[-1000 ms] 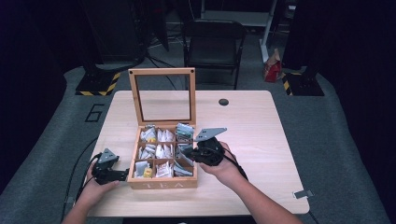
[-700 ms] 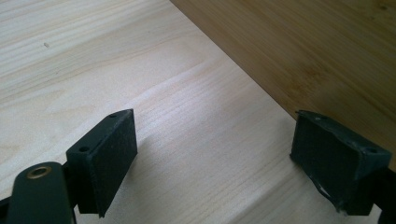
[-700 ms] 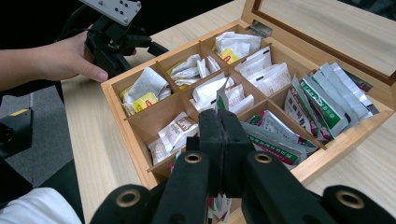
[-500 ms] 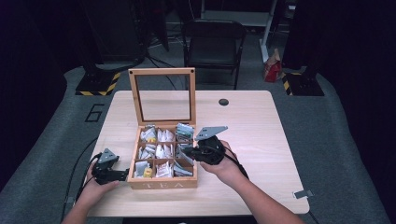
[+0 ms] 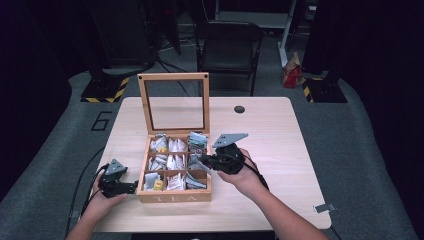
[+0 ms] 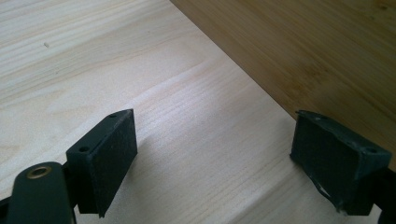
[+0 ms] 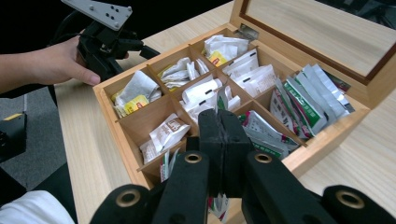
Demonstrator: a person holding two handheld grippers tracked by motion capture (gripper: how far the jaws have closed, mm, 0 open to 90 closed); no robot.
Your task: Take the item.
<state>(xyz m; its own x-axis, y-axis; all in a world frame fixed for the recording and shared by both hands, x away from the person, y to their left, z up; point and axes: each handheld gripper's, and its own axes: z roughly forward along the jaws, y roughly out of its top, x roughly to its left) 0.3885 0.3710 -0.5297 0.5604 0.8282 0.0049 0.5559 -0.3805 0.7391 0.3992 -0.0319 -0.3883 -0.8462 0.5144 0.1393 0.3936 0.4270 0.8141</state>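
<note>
Little has shifted since the earlier frames: from above, the right gripper still hovers over the right-hand compartments of the open tea box, while the left gripper rests near its left wall.

Left gripper view: jaws wide apart, empty, box wall just beside them.

Right gripper view: jaws pressed together, whether pinching a tea packet below I cannot tell; the packets lie directly beneath, nearer this hand.

The wooden tea box reads "TEA" on its front wall; the grey floor mat bears a "6".
</note>
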